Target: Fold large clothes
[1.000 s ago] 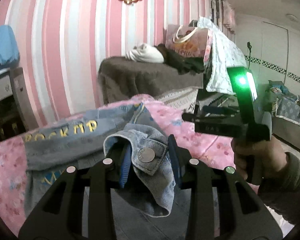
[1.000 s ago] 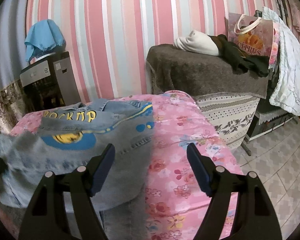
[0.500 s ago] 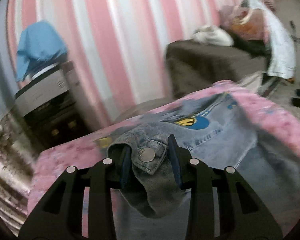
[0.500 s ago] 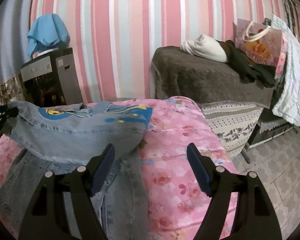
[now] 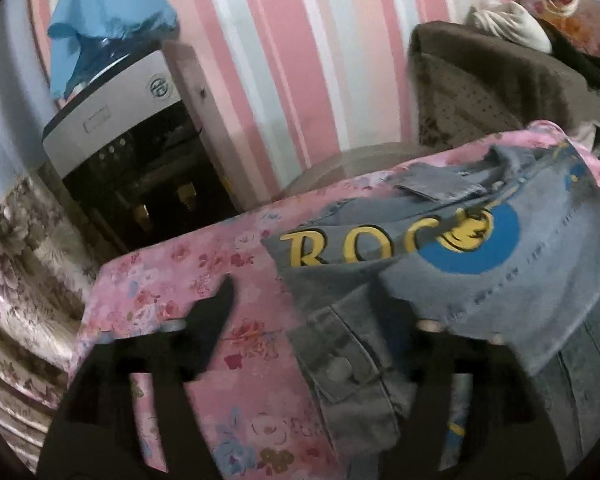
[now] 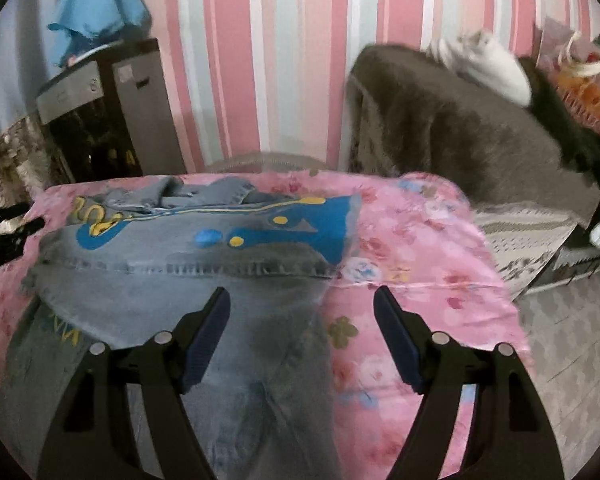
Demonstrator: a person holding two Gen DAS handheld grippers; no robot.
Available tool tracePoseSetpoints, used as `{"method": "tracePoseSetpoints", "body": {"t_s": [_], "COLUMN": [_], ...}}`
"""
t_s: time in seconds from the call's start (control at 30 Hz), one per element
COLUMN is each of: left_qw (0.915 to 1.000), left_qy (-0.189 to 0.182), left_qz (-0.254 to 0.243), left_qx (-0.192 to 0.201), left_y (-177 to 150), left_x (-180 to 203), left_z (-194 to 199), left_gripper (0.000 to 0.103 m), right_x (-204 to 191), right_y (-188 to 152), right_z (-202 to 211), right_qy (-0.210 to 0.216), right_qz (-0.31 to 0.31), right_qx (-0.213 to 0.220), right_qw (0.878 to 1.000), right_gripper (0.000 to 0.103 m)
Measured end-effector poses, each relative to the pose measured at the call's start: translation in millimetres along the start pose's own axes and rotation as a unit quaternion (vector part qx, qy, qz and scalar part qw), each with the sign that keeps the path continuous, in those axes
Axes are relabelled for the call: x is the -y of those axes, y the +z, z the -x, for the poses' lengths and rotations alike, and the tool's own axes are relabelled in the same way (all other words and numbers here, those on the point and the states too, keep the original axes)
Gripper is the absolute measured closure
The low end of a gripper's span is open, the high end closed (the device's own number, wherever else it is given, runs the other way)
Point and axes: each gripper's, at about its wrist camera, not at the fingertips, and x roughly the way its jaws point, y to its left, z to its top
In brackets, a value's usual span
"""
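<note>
A blue denim jacket (image 6: pixel 188 264) with yellow letters and a blue print lies on the pink flowered table cover (image 6: pixel 412 248). In the left wrist view the jacket (image 5: pixel 500 280) has a folded flap with "ROC" showing, and a buttoned cuff (image 5: pixel 348 368) lies between my fingers. My left gripper (image 5: pixel 312 300) is open, jaws wide apart, the cuff lying loose between them. My right gripper (image 6: pixel 302 304) is open and empty, hovering over the jacket's lower right part.
A water dispenser (image 5: pixel 124 136) with a blue cloth (image 5: pixel 104 28) on top stands at the back left. A brown-covered piece of furniture (image 6: pixel 460 128) with white and dark clothes and a bag stands at the back right. The striped wall is behind.
My left gripper carried the cuff leftward across the jacket, then opened and let it go. The jacket now lies folded over. My right gripper stayed open.
</note>
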Motion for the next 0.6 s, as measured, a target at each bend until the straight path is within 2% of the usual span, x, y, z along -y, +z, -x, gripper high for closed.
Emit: {"method": "tracePoseSetpoints", "body": {"t_s": [0.13, 0.27, 0.33, 0.37, 0.4, 0.5, 0.57, 0.6], "left_qw": [1.0000, 0.9995, 0.9987, 0.9984, 0.9980, 0.9981, 0.9986, 0.9990], "left_qy": [-0.002, 0.007, 0.004, 0.002, -0.002, 0.002, 0.013, 0.016], "left_qz": [-0.002, -0.010, -0.005, -0.003, -0.002, -0.005, -0.005, 0.003], "left_qx": [-0.004, -0.028, -0.050, -0.056, -0.063, -0.062, -0.051, -0.043], "left_y": [-0.5, -2.9, -5.1, -6.3, -7.8, -6.7, -2.8, 1.7], "left_x": [3.2, 9.5, 10.8, 11.3, 13.0, 18.0, 19.2, 17.9], "left_z": [-14.3, -36.3, -51.9, -56.8, -62.2, -65.9, -62.8, -59.9], "left_gripper": [0.008, 0.006, 0.005, 0.005, 0.004, 0.005, 0.018, 0.030], "right_x": [-4.3, -9.1, -7.8, -6.9, -5.4, 0.3, 7.4, 14.4], "right_y": [7.9, 12.8, 14.7, 14.5, 14.4, 17.3, 21.5, 23.5], "right_z": [-39.1, -72.4, -86.4, -90.7, -92.6, -80.2, -67.0, -60.0], "right_qy": [-0.009, -0.034, -0.023, -0.015, -0.007, 0.007, -0.006, -0.015], "right_qz": [-0.020, -0.019, -0.032, -0.035, -0.041, -0.051, -0.053, -0.058], "right_qx": [-0.018, -0.027, -0.037, -0.044, -0.045, -0.025, 0.000, 0.014], "right_qw": [1.000, 0.999, 0.999, 0.998, 0.998, 0.998, 0.999, 0.998], "right_gripper": [0.028, 0.028, 0.040, 0.068, 0.081, 0.091, 0.093, 0.093]}}
